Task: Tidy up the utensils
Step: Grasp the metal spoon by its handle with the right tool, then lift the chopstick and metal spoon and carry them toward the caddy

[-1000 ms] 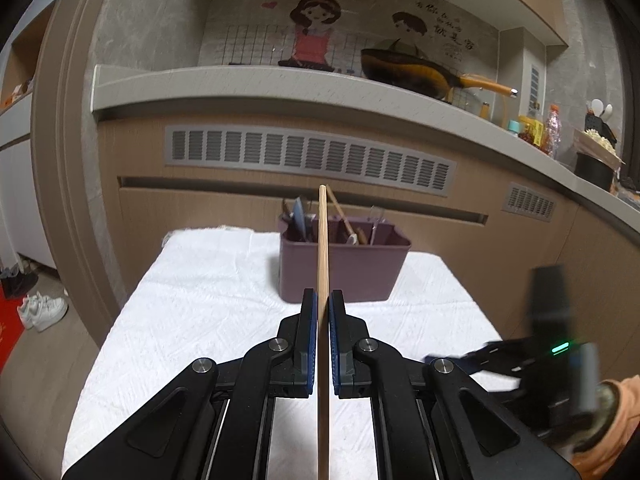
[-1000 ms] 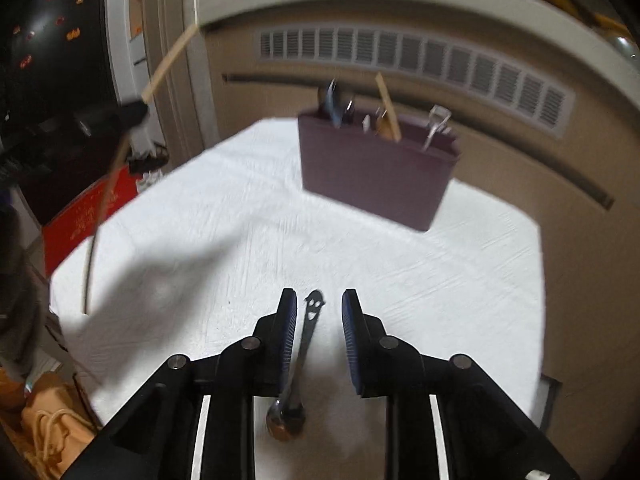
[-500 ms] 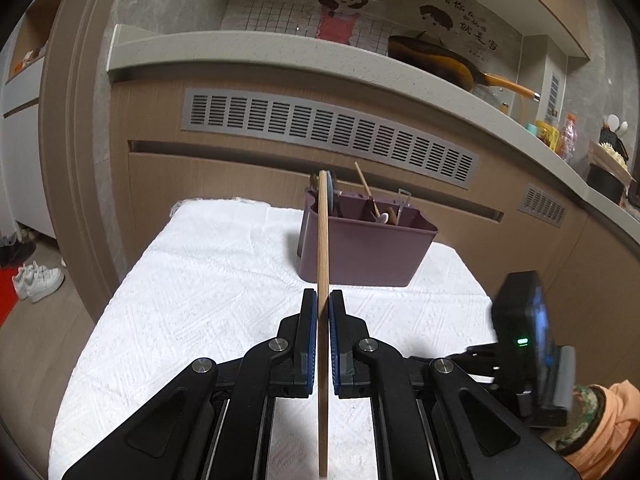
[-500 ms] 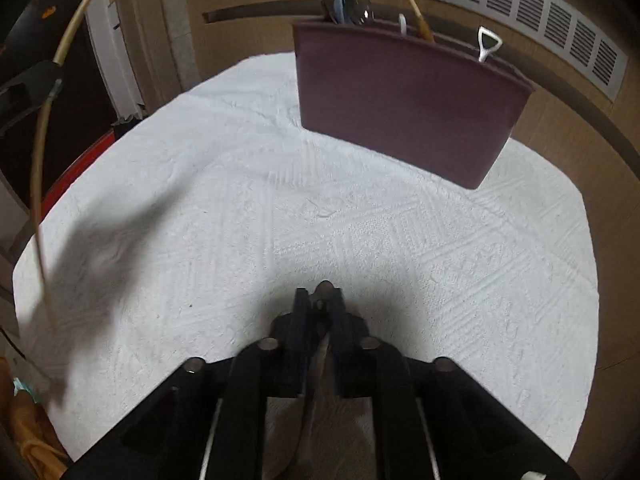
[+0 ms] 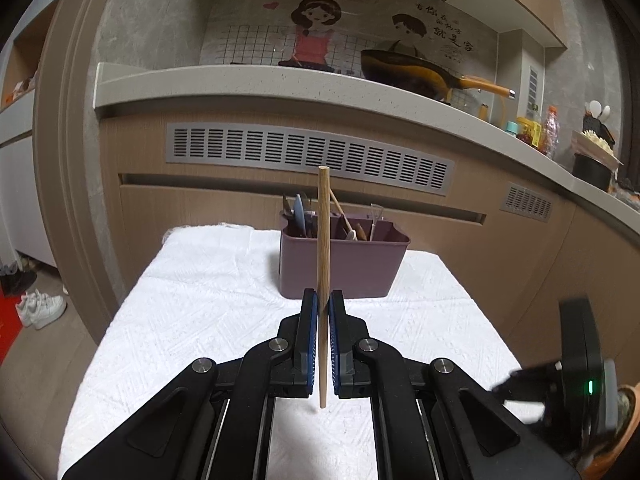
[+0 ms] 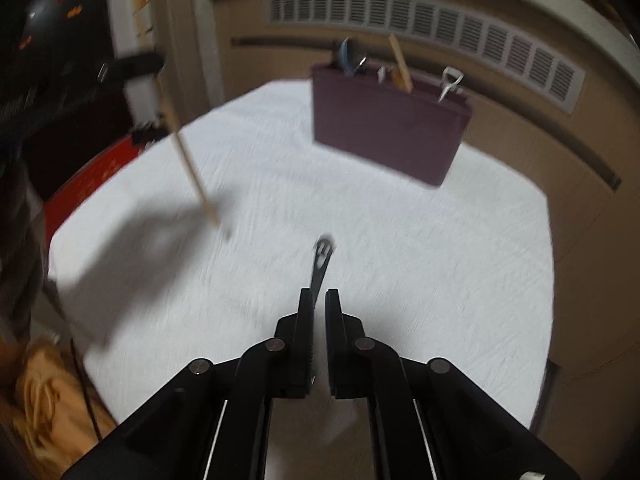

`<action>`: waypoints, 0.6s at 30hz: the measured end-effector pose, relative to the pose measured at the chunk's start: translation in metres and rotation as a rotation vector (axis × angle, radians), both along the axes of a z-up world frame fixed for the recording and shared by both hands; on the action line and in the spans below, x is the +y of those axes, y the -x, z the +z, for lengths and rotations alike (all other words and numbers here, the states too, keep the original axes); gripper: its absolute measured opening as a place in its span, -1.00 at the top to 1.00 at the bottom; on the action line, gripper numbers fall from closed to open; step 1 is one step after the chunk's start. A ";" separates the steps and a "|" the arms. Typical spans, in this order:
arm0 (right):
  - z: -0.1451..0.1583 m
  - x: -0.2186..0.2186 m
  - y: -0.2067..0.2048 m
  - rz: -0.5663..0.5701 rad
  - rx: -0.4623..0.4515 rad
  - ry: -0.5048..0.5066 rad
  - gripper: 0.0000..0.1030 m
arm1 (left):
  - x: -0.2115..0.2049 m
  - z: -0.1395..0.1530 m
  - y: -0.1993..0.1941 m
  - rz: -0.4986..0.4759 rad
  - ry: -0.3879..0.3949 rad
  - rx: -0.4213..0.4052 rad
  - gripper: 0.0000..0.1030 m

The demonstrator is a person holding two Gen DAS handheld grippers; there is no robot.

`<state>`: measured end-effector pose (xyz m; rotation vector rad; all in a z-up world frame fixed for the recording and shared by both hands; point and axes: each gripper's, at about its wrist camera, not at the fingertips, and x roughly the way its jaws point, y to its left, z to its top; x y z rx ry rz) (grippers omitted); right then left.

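My left gripper (image 5: 323,296) is shut on a wooden chopstick (image 5: 323,240) and holds it upright above the white cloth. Behind the chopstick stands the purple utensil holder (image 5: 340,264), with several utensils in it. In the right wrist view my right gripper (image 6: 319,294) points down at the cloth and its jaws are opening. A metal spoon (image 6: 322,256) with a smiley cut-out in its handle sticks out forward from between them. It lies against the left pad, with a gap to the right pad. The view is blurred. The chopstick (image 6: 192,172) hangs at the left and the holder (image 6: 388,132) stands ahead.
The white tablecloth (image 5: 200,320) covers a small table in front of a kitchen counter (image 5: 280,84) with a pan and bottles on it. White shoes (image 5: 40,308) lie on the floor at the left. An orange sleeve (image 5: 624,420) shows at the lower right.
My right gripper shut on the spoon half a second ago and its jaws now stand slightly apart. It has drawn back from the holder. The left gripper still holds the chopstick, roughly where it was.
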<state>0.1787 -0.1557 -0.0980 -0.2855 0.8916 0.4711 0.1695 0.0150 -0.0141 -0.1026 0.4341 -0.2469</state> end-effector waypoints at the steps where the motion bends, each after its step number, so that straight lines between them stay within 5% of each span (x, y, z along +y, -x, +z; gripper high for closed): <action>1: -0.004 -0.002 0.007 0.002 0.000 0.003 0.33 | 0.001 0.001 0.000 0.001 0.002 -0.003 0.89; 2: -0.007 -0.004 0.015 0.000 0.001 -0.002 -0.01 | 0.001 0.002 0.000 0.002 0.005 -0.007 0.89; 3: -0.011 -0.004 0.020 -0.001 0.002 -0.013 -0.09 | 0.001 0.003 0.000 0.003 0.010 -0.009 0.89; 8: -0.031 0.001 0.018 -0.030 0.034 -0.019 -0.09 | 0.001 0.006 0.002 0.000 0.012 -0.002 0.89; 10: -0.041 0.002 0.014 -0.048 0.045 0.002 0.03 | 0.002 0.007 0.003 0.003 0.014 -0.004 0.89; 12: -0.034 -0.001 0.015 -0.059 0.037 0.008 0.44 | 0.004 0.008 0.005 0.010 0.017 -0.007 0.89; 18: 0.016 -0.021 0.028 -0.098 -0.062 0.000 0.50 | 0.005 0.011 0.010 0.009 0.024 -0.020 0.89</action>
